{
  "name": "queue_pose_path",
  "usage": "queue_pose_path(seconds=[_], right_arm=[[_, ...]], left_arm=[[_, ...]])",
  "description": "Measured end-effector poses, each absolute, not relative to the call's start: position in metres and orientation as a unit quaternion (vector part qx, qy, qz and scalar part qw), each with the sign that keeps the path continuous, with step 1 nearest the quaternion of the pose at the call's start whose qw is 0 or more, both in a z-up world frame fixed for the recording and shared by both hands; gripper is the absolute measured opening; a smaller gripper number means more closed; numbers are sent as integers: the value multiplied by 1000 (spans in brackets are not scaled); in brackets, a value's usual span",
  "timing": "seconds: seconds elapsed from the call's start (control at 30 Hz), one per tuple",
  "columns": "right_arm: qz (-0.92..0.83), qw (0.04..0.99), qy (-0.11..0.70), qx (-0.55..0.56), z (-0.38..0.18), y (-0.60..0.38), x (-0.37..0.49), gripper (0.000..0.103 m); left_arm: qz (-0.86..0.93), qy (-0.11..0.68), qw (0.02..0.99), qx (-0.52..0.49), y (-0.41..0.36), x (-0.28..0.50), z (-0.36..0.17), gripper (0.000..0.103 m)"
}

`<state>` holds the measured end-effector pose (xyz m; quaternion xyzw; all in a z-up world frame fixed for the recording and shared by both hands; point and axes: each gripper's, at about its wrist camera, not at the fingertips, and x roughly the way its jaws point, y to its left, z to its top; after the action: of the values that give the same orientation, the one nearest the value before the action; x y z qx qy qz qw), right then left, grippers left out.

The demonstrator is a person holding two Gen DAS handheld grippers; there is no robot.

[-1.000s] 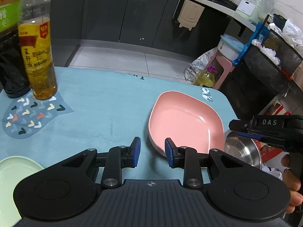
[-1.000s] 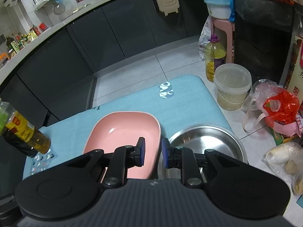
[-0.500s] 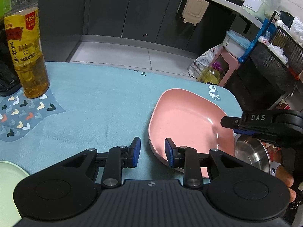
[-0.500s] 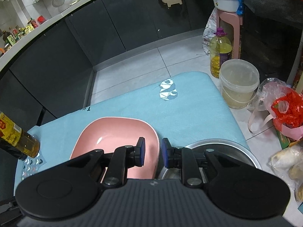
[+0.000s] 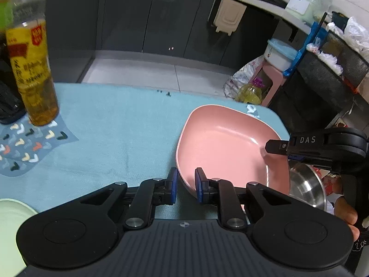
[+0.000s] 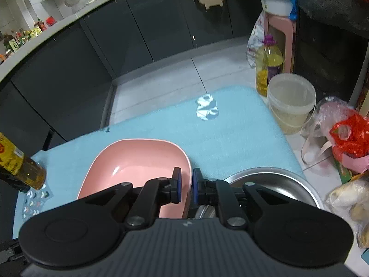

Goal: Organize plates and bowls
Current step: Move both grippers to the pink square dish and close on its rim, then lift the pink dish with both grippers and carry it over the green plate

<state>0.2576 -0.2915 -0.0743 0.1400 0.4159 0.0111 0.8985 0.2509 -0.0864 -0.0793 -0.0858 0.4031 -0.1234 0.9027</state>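
A pink plate (image 5: 226, 143) (image 6: 136, 161) lies on the blue cloth of the table (image 5: 115, 127). My left gripper (image 5: 185, 185) straddles its near left rim; the jaws are closing and the blue pads press on the rim. On the plate's right rim my right gripper (image 6: 186, 185) is also closing, pads on the edge; in the left wrist view its finger (image 5: 276, 147) reaches over the plate. A steel bowl (image 6: 272, 184) (image 5: 306, 189) sits right beside the plate. The edge of a pale green plate (image 5: 9, 226) shows at the lower left.
A bottle of amber oil (image 5: 32, 69) (image 6: 20, 168) stands on a patterned mat (image 5: 25, 145) at the table's left. Off the table's right end, on the floor, stand a plastic bucket (image 6: 290, 101), another oil bottle (image 6: 268, 62) and bags (image 6: 346, 138).
The jaws of both grippers have narrowed onto the pink plate's rim, one at each side. Both hands have stayed nearly where they were.
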Motion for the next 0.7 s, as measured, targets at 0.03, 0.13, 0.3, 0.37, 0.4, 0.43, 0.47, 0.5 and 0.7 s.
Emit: queue_pose_path(seconds=[0.03, 0.13, 0.3, 0.37, 0.4, 0.43, 0.47, 0.5, 0.7], right_arm=[[14, 901, 411, 140, -70, -291, 254, 8], [24, 905, 401, 141, -59, -285, 243, 8], [49, 909, 389, 138, -43, -270, 220, 9], [61, 909, 389, 138, -38, -263, 211, 9], [66, 908, 390, 137, -38, -262, 208, 9], [72, 907, 391, 137, -36, -259, 204, 9], [77, 906, 392, 136, -34, -255, 200, 9], [82, 906, 393, 135, -33, -252, 196, 9], [110, 905, 394, 116, -28, -221, 172, 10]], left_arm=[[-123, 400, 904, -86, -84, 247, -75, 15], [-120, 396, 906, -92, -74, 233, -65, 15], [-109, 377, 915, -98, -51, 206, -46, 15], [-104, 367, 919, -97, -41, 194, -40, 15], [-102, 362, 922, -96, -36, 188, -37, 15], [-99, 357, 924, -94, -30, 181, -34, 15], [-95, 353, 926, -93, -25, 174, -32, 15], [-92, 351, 927, -93, -20, 169, -30, 15], [-63, 342, 933, -97, 10, 134, -26, 15]])
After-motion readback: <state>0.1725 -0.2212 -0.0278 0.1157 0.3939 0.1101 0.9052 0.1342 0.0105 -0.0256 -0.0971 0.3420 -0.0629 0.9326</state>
